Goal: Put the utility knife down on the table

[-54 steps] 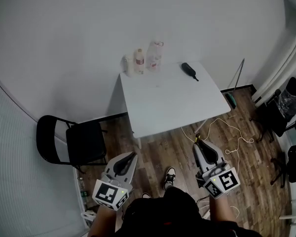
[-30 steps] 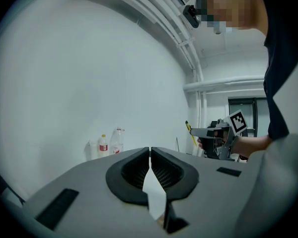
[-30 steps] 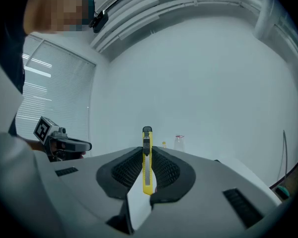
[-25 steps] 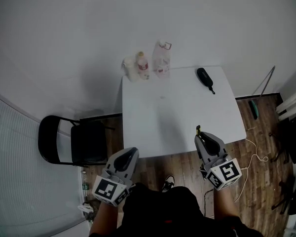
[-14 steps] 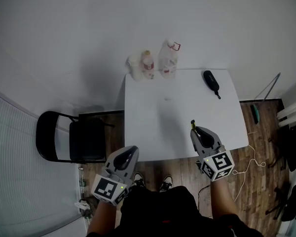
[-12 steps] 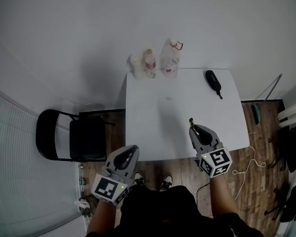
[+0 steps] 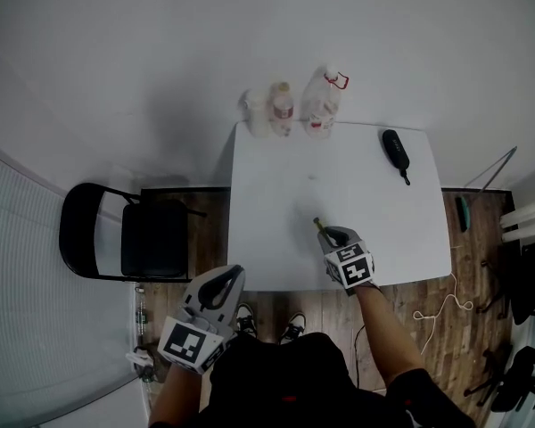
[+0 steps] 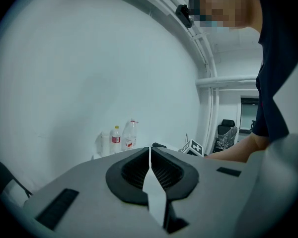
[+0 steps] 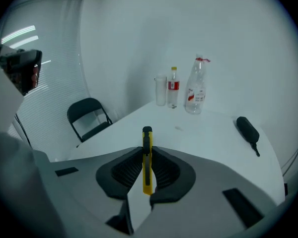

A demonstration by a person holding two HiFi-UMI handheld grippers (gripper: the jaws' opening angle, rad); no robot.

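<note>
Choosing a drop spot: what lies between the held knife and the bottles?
Only bare table, save one tiny speck, between utility knife and bottles; the right gripper view shows it.

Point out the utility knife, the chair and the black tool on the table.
utility knife point(image 9: 147, 162), right gripper view, its yellow body.
chair point(image 7: 154, 239), head view, its seat.
black tool point(image 7: 394, 148), head view, its body.

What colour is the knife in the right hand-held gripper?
The knife is yellow with black trim; the right gripper view shows it best.
</note>
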